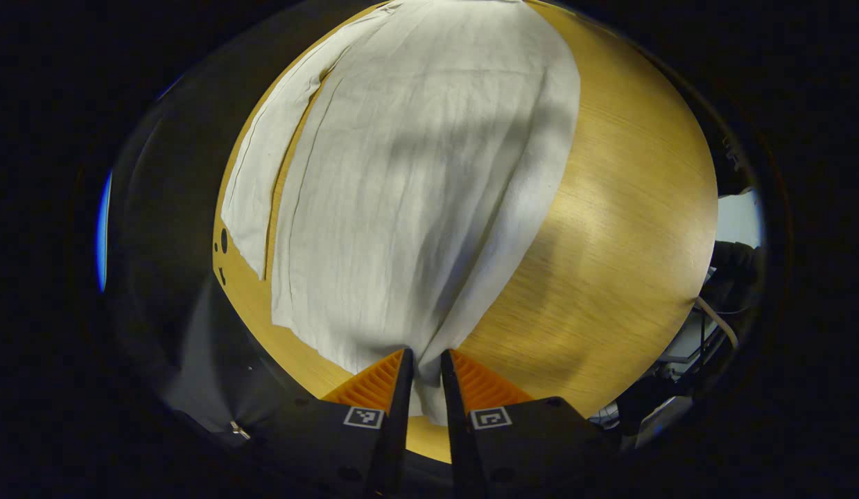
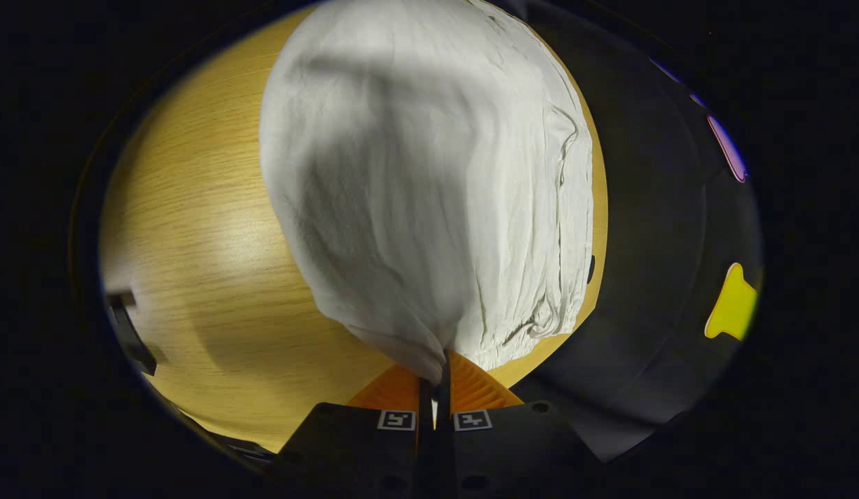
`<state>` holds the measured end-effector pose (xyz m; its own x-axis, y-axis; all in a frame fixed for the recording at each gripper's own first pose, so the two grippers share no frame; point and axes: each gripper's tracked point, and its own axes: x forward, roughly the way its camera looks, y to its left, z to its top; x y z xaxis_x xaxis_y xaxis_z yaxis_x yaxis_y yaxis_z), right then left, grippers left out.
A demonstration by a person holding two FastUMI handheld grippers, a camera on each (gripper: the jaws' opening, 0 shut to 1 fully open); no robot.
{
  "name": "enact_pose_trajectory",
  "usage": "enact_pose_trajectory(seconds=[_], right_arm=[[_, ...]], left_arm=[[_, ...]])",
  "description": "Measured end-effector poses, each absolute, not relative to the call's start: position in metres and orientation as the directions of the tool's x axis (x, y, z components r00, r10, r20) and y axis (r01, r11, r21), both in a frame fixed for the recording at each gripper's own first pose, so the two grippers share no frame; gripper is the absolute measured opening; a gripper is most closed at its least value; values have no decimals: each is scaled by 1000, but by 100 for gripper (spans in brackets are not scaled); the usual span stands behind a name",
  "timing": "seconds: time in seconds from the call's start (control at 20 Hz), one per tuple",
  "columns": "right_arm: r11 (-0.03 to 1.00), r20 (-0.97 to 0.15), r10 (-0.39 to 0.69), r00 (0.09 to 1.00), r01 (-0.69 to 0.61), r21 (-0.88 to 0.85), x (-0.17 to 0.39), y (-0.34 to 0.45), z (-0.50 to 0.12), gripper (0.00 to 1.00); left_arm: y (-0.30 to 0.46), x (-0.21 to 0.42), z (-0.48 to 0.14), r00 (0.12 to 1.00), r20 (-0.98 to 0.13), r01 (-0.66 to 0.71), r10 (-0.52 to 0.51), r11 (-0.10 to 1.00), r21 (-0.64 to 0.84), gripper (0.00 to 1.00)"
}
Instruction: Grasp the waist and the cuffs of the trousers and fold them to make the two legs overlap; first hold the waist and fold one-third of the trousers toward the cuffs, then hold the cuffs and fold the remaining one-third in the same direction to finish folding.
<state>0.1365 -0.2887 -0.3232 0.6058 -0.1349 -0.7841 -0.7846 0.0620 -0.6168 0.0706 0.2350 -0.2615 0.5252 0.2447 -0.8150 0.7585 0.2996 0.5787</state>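
Ahead of both pairs of fingers, the pale off-white, crinkled cotton trousers (image 1: 415, 187) lie spread over the round light-wood table (image 1: 630, 229), with an edge of the cloth gathered up and drawn to each gripper. The left gripper (image 1: 425, 367) has its fingers closed onto a bunched fold of fabric, which runs down between them. The right gripper (image 2: 435, 378) has its fingers pressed nearly together on a pinch of the trousers at their tips.

By my reading, the task stands at the first fold: both ends are grasped and lifted, but the legs do not yet lie squarely one on the other, and the two one-third folds are left to do.

The left gripper view shows a second, narrower strip of the trousers (image 1: 263, 173) lying flat to the left beyond its fingers, with bare wood between it and the main panel. The right gripper view instead shows gathered, puckered cloth (image 2: 540, 305) to the right of its fingers, probably the waist, and a small dark object (image 2: 127, 329) at the table's far left edge.
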Motion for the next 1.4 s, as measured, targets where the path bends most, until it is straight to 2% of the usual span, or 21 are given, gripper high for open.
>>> enact_pose_trajectory(seconds=[0.05,0.1,0.3,0.5,0.65,0.9,1.15,1.4], right_arm=[[66,-782,-135,609,-782,-620,137,-289,-323,5],[67,-781,-136,610,-780,-622,137,-289,-323,5],[72,-781,-133,610,-780,-621,138,-290,-323,5],[112,-794,-112,597,-786,-607,139,-292,-323,5],[183,-786,-92,611,-766,-616,141,-293,-312,5],[346,-739,-78,669,-677,-650,152,-289,-276,5],[576,-703,-69,708,-547,-607,179,-286,-241,5],[809,-644,-65,762,-338,-481,223,-281,-195,5]], left_arm=[[235,68,-263,522,-817,756,243,311,576,28],[234,67,-264,527,-816,756,237,309,578,18],[234,67,-263,574,-783,718,239,314,621,6],[234,69,-263,628,-741,657,238,348,669,5],[232,72,-257,688,-685,552,239,441,708,5],[222,82,-217,790,-572,338,221,622,706,5],[220,110,-176,836,-507,257,211,665,701,5],[212,156,-124,885,-421,138,198,752,645,5]])
